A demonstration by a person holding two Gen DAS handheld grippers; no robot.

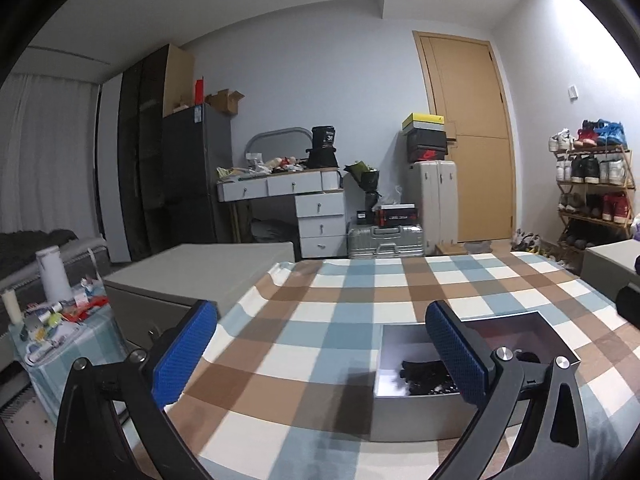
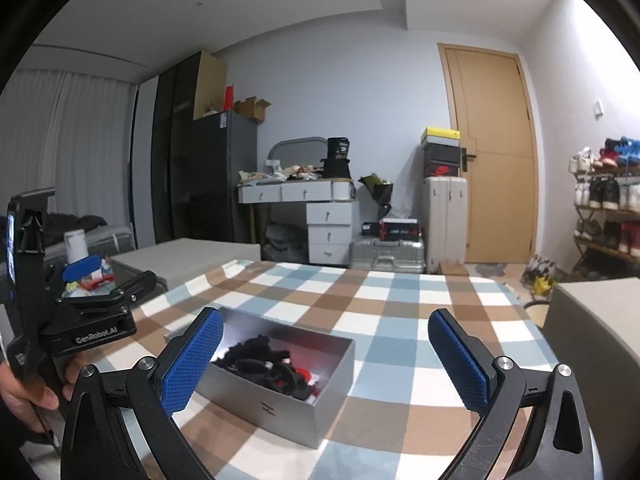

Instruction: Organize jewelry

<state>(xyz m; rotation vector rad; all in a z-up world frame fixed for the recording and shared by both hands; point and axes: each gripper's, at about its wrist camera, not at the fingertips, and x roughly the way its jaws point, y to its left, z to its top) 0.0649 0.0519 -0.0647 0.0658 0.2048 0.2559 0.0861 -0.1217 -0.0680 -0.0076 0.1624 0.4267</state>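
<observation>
Right wrist view: right gripper (image 2: 326, 360) spread wide, holding nothing; silver box (image 2: 280, 396) lies open on the checked tablecloth (image 2: 400, 300), dark tangled jewelry (image 2: 268, 364) inside; left gripper (image 1: 322, 354) likewise wide and empty, box just beside its right finger. Judgement: descend vertically, pinch one piece, lift slowly to avoid snagging.

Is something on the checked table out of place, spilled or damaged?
Nothing stands out. The silver box sits flat on the checked cloth, its dark contents heaped inside; nothing lies spilled around it.
</observation>
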